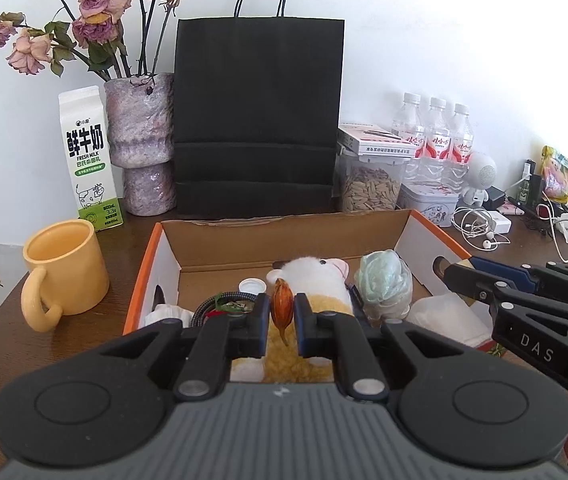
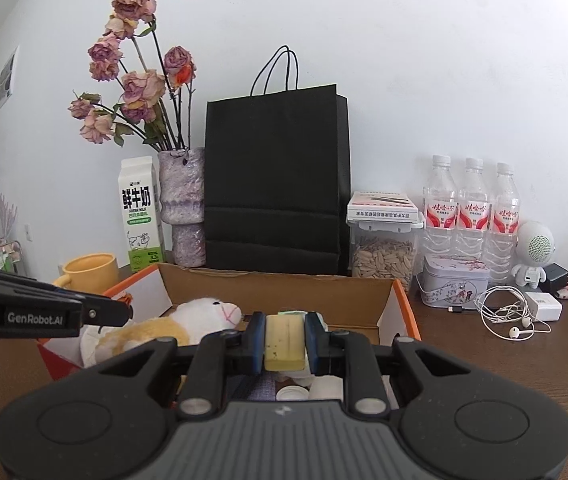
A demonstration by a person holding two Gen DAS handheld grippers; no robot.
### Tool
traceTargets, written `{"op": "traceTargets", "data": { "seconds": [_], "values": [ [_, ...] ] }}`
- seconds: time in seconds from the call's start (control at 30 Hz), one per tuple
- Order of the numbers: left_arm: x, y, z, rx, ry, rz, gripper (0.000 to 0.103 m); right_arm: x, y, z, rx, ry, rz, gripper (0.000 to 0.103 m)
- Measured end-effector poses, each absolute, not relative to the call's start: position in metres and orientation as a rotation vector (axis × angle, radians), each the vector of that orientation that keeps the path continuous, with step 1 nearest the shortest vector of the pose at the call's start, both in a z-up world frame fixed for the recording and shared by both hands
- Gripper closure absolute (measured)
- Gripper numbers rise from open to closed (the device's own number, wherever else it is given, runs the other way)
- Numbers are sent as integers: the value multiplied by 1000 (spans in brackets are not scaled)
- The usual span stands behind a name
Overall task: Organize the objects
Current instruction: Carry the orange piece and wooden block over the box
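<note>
An open cardboard box (image 1: 284,236) with orange sides holds a plush toy (image 1: 316,276), a pale green bundle (image 1: 384,280), a white cap (image 1: 252,285) and other small items. My left gripper (image 1: 281,312) is shut on a small orange-brown bud (image 1: 282,306) and holds it above the plush toy. My right gripper (image 2: 284,340) is shut on a yellow rectangular block (image 2: 283,340) above the box (image 2: 364,300). The right gripper also shows in the left wrist view (image 1: 460,276) over the box's right wall. The left gripper shows in the right wrist view (image 2: 124,312).
Behind the box stand a black paper bag (image 1: 258,120), a vase of dried roses (image 1: 140,144), a milk carton (image 1: 88,156), a seed jar (image 1: 370,184) and three water bottles (image 1: 438,140). A yellow mug (image 1: 64,268) sits left. A tin (image 2: 454,284), earphones (image 2: 512,320) and chargers lie right.
</note>
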State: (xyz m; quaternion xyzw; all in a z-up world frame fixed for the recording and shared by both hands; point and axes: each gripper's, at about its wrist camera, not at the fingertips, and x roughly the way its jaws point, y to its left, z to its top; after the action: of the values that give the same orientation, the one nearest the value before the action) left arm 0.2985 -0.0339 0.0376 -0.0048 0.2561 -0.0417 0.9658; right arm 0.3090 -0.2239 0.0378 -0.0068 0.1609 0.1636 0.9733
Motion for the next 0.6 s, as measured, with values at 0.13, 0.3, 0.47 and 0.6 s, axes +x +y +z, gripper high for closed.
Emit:
{"op": "traceTargets", "data": {
  "seconds": [0.13,0.3,0.47,0.6],
  "values": [
    [311,-36,31,-16,522,-89,89,324,-231,32,-14,336,318,83],
    [326,-33,30,-26,519,-85,89,342,-234,26,-18,343,309,83],
    [340,-30,31,-31,512,-76,89,357,-233,19,-15,356,315,83],
    [349,-32,29,-16,512,-76,89,361,-231,18,-20,349,316,83]
  ]
}}
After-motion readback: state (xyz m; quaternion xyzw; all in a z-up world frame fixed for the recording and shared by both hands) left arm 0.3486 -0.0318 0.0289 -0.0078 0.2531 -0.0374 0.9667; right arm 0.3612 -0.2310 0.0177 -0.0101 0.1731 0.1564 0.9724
